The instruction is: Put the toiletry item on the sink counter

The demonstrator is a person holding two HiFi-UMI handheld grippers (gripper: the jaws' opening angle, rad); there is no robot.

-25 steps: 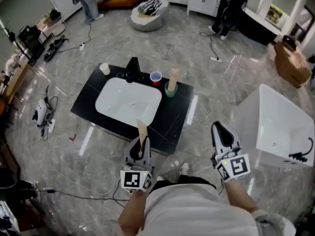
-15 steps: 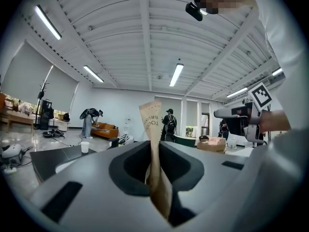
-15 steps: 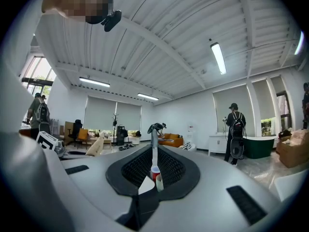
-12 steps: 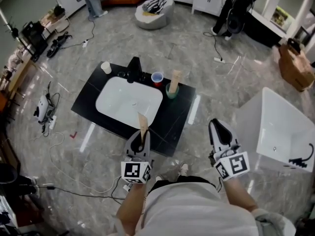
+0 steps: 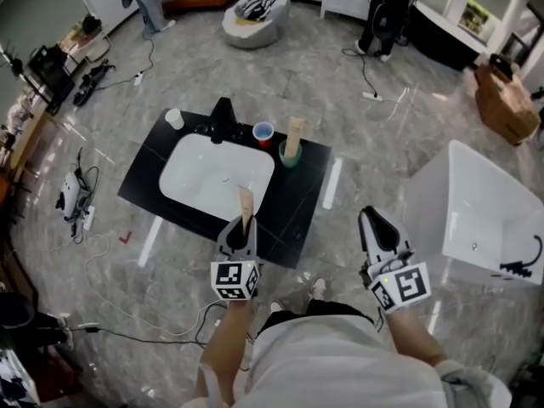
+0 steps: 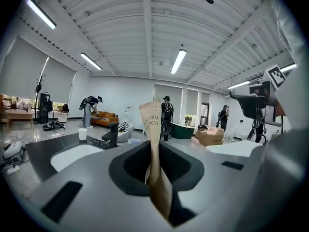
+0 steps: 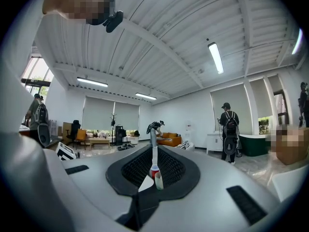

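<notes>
My left gripper (image 5: pixel 244 230) is shut on a tan cardboard toothbrush box (image 5: pixel 246 204), which stands upright out of its jaws. In the head view the box overlaps the near edge of the black sink counter (image 5: pixel 299 204), just in front of the white basin (image 5: pixel 217 175). In the left gripper view the box (image 6: pixel 153 124) rises between the pads, and the left gripper (image 6: pixel 155 180) points toward the counter. My right gripper (image 5: pixel 375 221) hangs to the right of the counter, over the floor. Its jaws (image 7: pixel 153 175) are shut with nothing between them.
On the counter's far edge stand a black faucet (image 5: pixel 223 115), a white cup (image 5: pixel 174 118), a red cup (image 5: pixel 264 133) and a green cup (image 5: pixel 291 155) with a second tan box in it. A white bathtub (image 5: pixel 497 228) stands at right. Cables lie on the floor and people stand at the back.
My left gripper has moved forward with the toothbrush box, closer to the counter's near edge. The right gripper has stayed nearly still.
</notes>
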